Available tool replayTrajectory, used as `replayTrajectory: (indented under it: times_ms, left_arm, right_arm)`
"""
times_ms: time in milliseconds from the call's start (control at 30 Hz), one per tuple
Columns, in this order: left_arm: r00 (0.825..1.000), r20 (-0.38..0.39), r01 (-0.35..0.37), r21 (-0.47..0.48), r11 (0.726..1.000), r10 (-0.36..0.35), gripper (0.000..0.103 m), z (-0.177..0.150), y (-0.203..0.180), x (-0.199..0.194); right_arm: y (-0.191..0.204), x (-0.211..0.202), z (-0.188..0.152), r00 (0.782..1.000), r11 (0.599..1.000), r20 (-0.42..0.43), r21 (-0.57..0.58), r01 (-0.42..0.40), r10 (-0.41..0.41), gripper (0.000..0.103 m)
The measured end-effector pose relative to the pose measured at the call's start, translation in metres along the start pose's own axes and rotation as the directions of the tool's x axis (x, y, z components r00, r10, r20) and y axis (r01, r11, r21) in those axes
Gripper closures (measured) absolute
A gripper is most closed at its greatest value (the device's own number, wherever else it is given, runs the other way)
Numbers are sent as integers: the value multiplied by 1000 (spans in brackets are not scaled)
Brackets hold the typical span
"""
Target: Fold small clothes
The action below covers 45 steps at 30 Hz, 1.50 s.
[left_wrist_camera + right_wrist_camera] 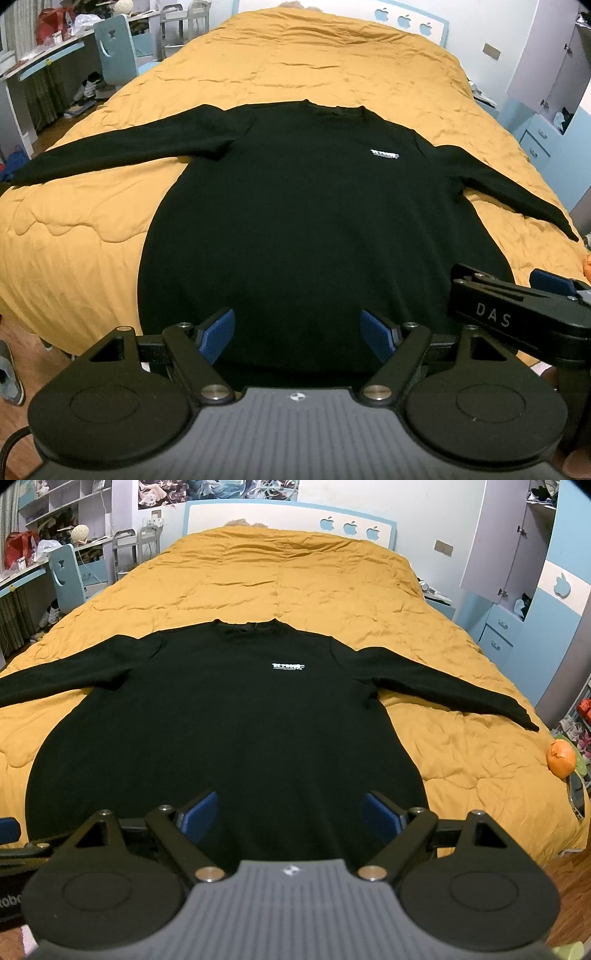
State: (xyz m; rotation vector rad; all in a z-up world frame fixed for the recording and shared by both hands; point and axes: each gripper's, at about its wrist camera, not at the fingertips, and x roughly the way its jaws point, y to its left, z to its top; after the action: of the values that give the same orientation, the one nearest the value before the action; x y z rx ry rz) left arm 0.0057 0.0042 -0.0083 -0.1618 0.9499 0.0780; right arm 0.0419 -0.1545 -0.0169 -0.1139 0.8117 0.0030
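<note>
A black long-sleeved sweater (295, 229) lies face up and fully spread on a mustard-yellow quilt (303, 62) that covers the bed. Its collar (334, 108) points toward 12 o'clock, the hem sits at 6 o'clock nearest the cameras, and a small white logo (384, 154) shows on the chest. One sleeve (110, 147) stretches out toward 9 o'clock, the other sleeve (517, 192) toward 3 o'clock and slightly down. No crease or doubled layer shows anywhere on it.

The left gripper (298, 338) hangs over the hem at 6 o'clock with its blue pads (218, 338) spread wide and nothing between them. The right gripper (290, 818) is likewise released, pads apart above the hem, a little further toward the 3 o'clock side — its body enters the left wrist view at about 4 o'clock. Whether either pair of fingers touches the cloth cannot be told; both seem to sit just above it.

Judged from this, the folding has not begun: the garment is laid out and smoothed, and every fold is still to make. Likely what remains is bringing each sleeve in across the body, then doubling the body from hem toward collar.

An orange (561, 758) rests just beside the quilt's edge at 3 o'clock in the right wrist view, well apart from the sweater — no obstacle to the work.
</note>
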Motion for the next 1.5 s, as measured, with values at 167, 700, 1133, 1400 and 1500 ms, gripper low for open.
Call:
replayTrajectory:
  times_ms: [167, 700, 1133, 1400, 1500]
  left_arm:
    - [1000, -1, 1, -1, 1000, -1, 12, 0, 0, 1]
    - [1000, -2, 1, -1, 1000, -1, 12, -1, 0, 3]
    - [997, -3, 80, -41, 996, -80, 13, 2, 13, 13]
    - [963, 57, 269, -226, 936, -262, 14, 21, 72, 31]
    - [963, 121, 267, -312, 912, -240, 14, 30, 111, 40]
  right_arm:
    - [0, 0, 0, 1000, 1000, 2, 0, 1, -1, 21]
    - [0, 0, -1, 1000, 1000, -3, 1, 3, -3, 21]
    - [3, 9, 4, 1000, 1000, 14, 7, -8, 8, 21]
    - [29, 29, 31, 988, 994, 150, -105, -7, 23, 21]
    - [49, 34, 45, 965, 985, 248, -165, -40, 81, 21]
